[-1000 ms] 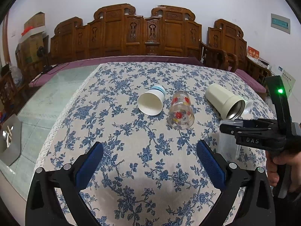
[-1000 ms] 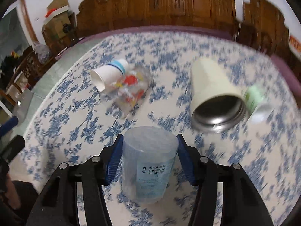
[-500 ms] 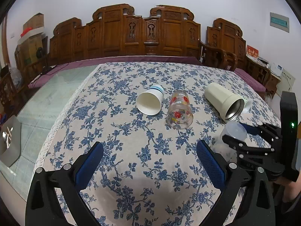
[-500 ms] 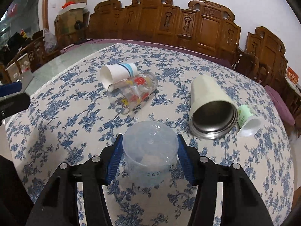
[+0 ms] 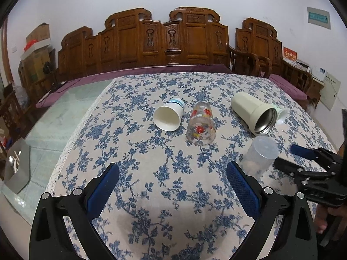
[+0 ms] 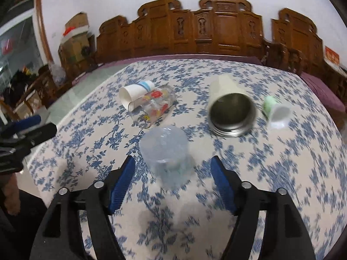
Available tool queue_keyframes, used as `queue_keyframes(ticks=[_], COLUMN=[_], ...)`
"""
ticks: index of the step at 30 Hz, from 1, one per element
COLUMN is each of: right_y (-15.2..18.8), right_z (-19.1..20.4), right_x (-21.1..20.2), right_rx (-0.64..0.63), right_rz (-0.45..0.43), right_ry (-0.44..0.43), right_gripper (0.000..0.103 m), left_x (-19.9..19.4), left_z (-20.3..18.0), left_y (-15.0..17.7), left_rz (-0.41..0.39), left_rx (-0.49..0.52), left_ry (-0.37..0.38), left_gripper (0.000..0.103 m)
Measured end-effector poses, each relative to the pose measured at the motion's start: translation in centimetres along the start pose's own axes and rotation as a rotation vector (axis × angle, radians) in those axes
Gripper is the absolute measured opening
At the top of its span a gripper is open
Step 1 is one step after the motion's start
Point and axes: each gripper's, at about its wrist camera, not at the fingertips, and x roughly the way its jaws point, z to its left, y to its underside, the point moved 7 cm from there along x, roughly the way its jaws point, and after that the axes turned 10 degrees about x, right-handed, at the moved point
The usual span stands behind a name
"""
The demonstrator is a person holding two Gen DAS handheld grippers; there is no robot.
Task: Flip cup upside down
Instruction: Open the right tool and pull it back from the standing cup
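Table under a blue-flowered cloth, five cups on it.

I see the table (image 5: 151, 195) covered by a white cloth with blue blossoms. Four cups lie on their sides: a white paper cup (image 5: 168, 117) just beside a floral glass (image 5: 200, 123), then a cream steel-lined tumbler (image 5: 253, 113) with a small green cup (image 6: 274, 112) at its far side. A clear plastic cup (image 5: 259, 158) stands mouth-down nearer me.

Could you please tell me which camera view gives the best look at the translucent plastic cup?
The left wrist view: the translucent plastic cup is sharp there, standing upside down on the tablecloth, clear of the right tongs. The right wrist view shows it closer, between open fingers, but blurred by motion.
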Motion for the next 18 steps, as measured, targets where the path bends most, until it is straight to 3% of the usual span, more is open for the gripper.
queue_keyframes(ticks=[4,6,18], right_y=[0.3,0.5,1.8], right_z=[-1.8,-2.6,-4.9], right_x=[-2.8,-3.9,-11.4], right_rx=[0.049,0.064,0.095], right_rz=[-0.024,-0.031,-0.107], right_ry=[0.025,0.034,0.080], right_gripper=[0.097,0.100,0.100], left_x=[-1.1,-1.7,-5.9], left_z=[-1.5,-2.2,-5.7], left_y=[0.9,1.4,2.5], left_rz=[0.025,0.034,0.036], left_rx=[0.005,0.010,0.040], left_ry=[0.005,0.007,-0.004], left_gripper=[0.095,0.095,0.095])
